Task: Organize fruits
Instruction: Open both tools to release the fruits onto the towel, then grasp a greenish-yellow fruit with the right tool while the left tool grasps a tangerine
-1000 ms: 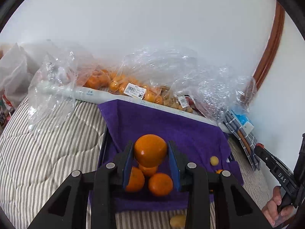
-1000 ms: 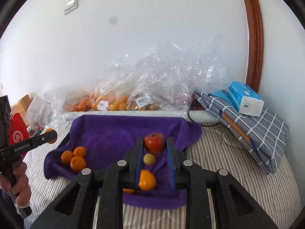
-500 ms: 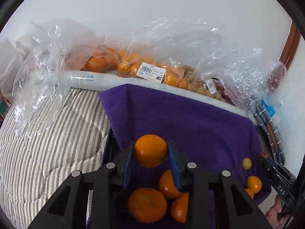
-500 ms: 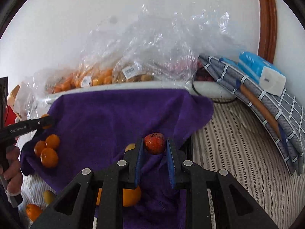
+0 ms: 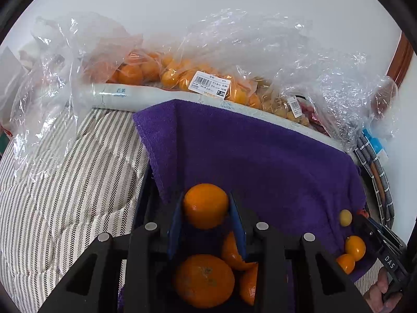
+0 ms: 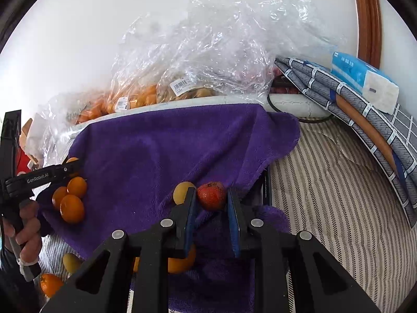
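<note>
My left gripper [image 5: 206,206] is shut on an orange tangerine [image 5: 206,204], held just above a cluster of tangerines [image 5: 204,284] on the left part of a purple towel [image 5: 260,161]. My right gripper [image 6: 211,198] is shut on a small red fruit [image 6: 211,195], low over the towel's right part [image 6: 169,151]. A small yellow fruit [image 6: 181,191] lies just left of the right fingers, and an orange fruit [image 6: 182,262] lies under them. The left gripper also shows in the right wrist view [image 6: 70,168] beside the tangerine cluster [image 6: 70,200].
Clear plastic bags of oranges and other fruit [image 5: 198,78] lie along the wall behind the towel. A folded grey checked cloth [image 6: 365,120] with a blue tissue pack [image 6: 365,78] lies at the right. Loose fruits [image 6: 70,262] lie on the striped bedding [image 5: 65,182].
Both grippers have moved forward and lower over the purple towel, each still holding its fruit. The tangerine cluster now sits directly under the left fingers.
</note>
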A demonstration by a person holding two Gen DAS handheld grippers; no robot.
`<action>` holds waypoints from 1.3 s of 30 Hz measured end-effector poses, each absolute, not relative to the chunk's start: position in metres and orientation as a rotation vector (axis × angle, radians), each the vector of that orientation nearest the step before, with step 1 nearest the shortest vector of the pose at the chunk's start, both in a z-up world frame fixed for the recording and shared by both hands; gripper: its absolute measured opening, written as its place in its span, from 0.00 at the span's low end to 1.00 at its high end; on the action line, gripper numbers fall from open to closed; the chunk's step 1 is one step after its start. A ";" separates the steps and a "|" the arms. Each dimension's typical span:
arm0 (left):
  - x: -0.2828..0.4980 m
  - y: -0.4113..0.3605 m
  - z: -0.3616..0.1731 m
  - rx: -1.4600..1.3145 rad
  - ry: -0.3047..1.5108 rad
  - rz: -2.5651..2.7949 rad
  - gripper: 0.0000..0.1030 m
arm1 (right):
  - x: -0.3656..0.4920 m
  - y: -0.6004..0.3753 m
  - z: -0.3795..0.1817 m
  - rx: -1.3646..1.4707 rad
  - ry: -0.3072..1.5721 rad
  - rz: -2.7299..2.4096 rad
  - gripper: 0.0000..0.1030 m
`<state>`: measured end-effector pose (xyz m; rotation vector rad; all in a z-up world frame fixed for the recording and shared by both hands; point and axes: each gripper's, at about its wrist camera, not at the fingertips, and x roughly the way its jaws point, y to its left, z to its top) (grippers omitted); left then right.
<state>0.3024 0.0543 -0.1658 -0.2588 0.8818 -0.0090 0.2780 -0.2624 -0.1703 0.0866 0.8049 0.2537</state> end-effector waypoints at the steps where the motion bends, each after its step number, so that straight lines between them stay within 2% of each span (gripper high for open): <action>1: 0.303 0.053 -0.166 -0.252 0.882 -0.011 0.32 | 0.278 -0.261 -0.170 0.079 0.804 0.254 0.23; 4: 0.301 0.052 -0.164 -0.259 0.883 -0.040 0.33 | 0.275 -0.254 -0.170 0.043 0.802 0.267 0.23; 6: 0.299 0.051 -0.159 -0.259 0.873 -0.049 0.36 | 0.271 -0.248 -0.168 0.011 0.786 0.263 0.30; 8: 0.293 0.052 -0.150 -0.256 0.856 -0.065 0.44 | 0.262 -0.244 -0.162 -0.008 0.740 0.256 0.44; 10: 0.284 0.053 -0.140 -0.258 0.834 -0.086 0.46 | 0.254 -0.239 -0.153 -0.020 0.708 0.240 0.47; 15: 0.248 0.067 -0.121 -0.256 0.808 -0.102 0.48 | 0.204 -0.214 -0.129 -0.028 0.708 0.247 0.47; 20: 0.204 0.093 -0.110 -0.226 0.789 -0.057 0.48 | 0.164 -0.174 -0.135 -0.027 0.755 0.341 0.46; 23: 0.182 0.114 -0.110 -0.222 0.790 -0.029 0.48 | 0.159 -0.150 -0.147 -0.036 0.792 0.386 0.40; 30: 0.152 0.154 -0.124 -0.274 0.802 -0.003 0.48 | 0.171 -0.111 -0.176 -0.033 0.884 0.432 0.38; 32: 0.150 0.157 -0.130 -0.279 0.810 -0.005 0.48 | 0.174 -0.106 -0.184 -0.050 0.899 0.431 0.27; 39: 0.139 0.129 -0.141 -0.247 0.826 -0.084 0.48 | 0.154 -0.129 -0.165 -0.038 0.810 0.403 0.27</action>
